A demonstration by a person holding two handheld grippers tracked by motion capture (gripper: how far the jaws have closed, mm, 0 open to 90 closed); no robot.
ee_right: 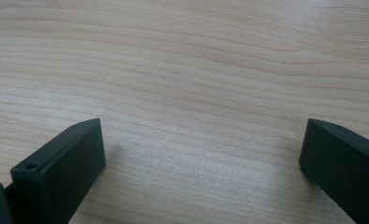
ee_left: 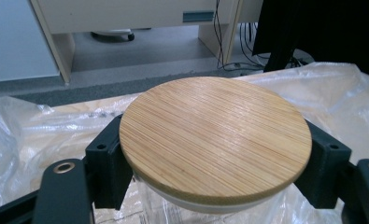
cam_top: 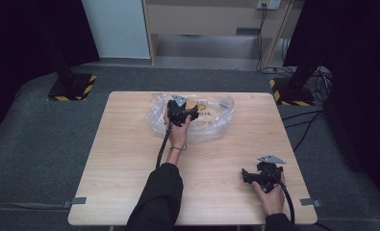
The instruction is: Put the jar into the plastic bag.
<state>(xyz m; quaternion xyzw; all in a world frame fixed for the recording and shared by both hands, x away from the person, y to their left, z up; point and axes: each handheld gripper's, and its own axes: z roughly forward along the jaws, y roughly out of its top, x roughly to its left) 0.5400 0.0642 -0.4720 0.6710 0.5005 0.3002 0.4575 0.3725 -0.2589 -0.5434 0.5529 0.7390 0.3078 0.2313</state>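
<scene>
At the far middle of the wooden tabletop (cam_top: 130,159), seen from the high view, the left gripper (cam_top: 190,113) reaches into a crumpled clear plastic bag (cam_top: 216,122), where a small patch of tan shows just beside its black body; from this height that patch is too small to name. Along the left gripper view the same thing reads plainly: a round bamboo lid (ee_left: 215,140), flat and fine-grained with straight pale-brown streaks and a faint sheen, is clamped by its edge between the two black jaws, one on each side, and tilts slightly down toward the camera. Under the lid's near edge runs a pale rim, perhaps a seal or the lip of a container; which one cannot be told. Glossy, wrinkled plastic film (ee_left: 14,140) lies around and beneath the lid, and beyond it stand light wood furniture (ee_left: 126,14) and dangling black cables (ee_left: 222,32) on a grey floor. Near the tabletop's near right corner the right gripper (cam_top: 247,175) is held in a hand (cam_top: 272,197), well apart from the bag. Its own view shows both blocky matte-black jaws spread wide, nothing between them, low over bare pale woodgrain (ee_right: 196,84) with soft wavy lines. Small grey tape tabs (cam_top: 79,200) sit at the near edge.
</scene>
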